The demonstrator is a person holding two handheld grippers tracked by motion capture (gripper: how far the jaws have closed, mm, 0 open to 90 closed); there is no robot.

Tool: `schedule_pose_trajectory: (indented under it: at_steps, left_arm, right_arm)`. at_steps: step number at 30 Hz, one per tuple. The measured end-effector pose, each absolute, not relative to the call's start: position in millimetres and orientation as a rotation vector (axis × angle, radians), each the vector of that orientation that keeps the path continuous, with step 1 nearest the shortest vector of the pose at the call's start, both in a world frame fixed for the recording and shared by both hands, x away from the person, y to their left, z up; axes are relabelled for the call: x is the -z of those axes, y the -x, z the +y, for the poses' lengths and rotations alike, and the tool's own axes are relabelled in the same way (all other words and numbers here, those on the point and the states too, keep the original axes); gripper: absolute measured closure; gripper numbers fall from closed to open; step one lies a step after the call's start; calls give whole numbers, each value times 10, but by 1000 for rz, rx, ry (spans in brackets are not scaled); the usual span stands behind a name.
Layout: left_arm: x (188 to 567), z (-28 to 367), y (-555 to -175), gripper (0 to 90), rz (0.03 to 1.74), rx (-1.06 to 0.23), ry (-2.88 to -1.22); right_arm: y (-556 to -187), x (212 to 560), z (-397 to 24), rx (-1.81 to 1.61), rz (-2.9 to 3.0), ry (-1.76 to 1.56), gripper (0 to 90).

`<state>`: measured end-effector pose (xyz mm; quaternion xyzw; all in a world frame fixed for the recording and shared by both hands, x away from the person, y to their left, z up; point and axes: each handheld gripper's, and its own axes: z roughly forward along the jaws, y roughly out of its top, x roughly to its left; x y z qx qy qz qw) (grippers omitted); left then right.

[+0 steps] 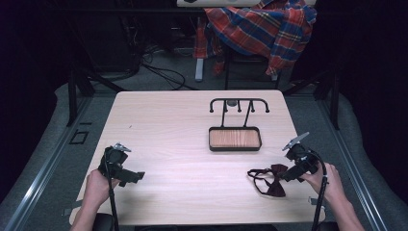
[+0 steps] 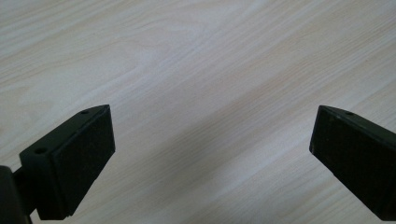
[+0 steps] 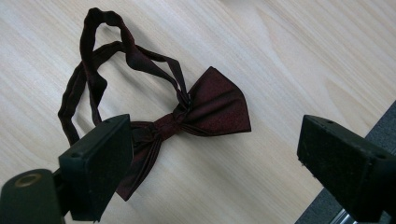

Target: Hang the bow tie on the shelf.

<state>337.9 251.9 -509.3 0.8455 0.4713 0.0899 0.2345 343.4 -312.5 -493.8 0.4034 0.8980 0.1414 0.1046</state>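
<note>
Bench [image 1: 168, 144]: rack [image 1: 235, 130] with wooden tray at 12 o'clock. Bow tie [image 1: 274, 179] flat at 4 o'clock. Right hand-held gripper [image 1: 287, 176] just beside it, jaws wide, gripping nothing. Left hand-held gripper [image 1: 137, 177] at 8 o'clock, wide open, empty.

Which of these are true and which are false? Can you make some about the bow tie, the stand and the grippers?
1. The bow tie lies flat on the table. True.
2. The right gripper is shut on the bow tie. False: its jaws stand wide open, with the bow tie lying between and beyond them.
3. The left gripper holds a strap. False: its jaws are open over bare table.
4. The stand has a wooden tray at its base. True.
5. The bow tie hangs on the stand's hooks. False: it lies on the table, nearer the person than the stand.
6. A plaid shirt is draped beyond the table. True.
</note>
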Motion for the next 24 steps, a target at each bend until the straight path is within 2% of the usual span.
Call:
schedule_pose_trajectory:
  at_steps: [7,9,10,17,19,20,24]
  left_arm:
    - [5085,2503,-3368,1,1297,-249,-2305]
    - [5089,2506,-3366,1,1301,-244,-2305]
    - [5092,2507,-3368,1,1303,-243,-2306]
    - [5097,2500,-3363,1,1304,-241,-2312]
    - [5100,2498,-3363,1,1304,-237,-2318]
    - [5110,2495,-3363,1,1310,-238,-2316]
    - [5118,2497,-3365,1,1315,-237,-2318]
  right_arm:
    - [-3455,4967,-3082,-399,2671,-1167,81]
    - [-3454,4966,-3068,-416,2669,-1162,92]
    - [-3457,4950,-3063,-396,2675,-1138,129]
    - [-3472,4949,-3024,-411,2697,-1093,104]
    - [-3473,4942,-3009,-413,2684,-1082,114]
    - [-3485,4938,-2987,-432,2699,-1052,153]
    - [-3534,4958,-2903,-403,2726,-966,149]
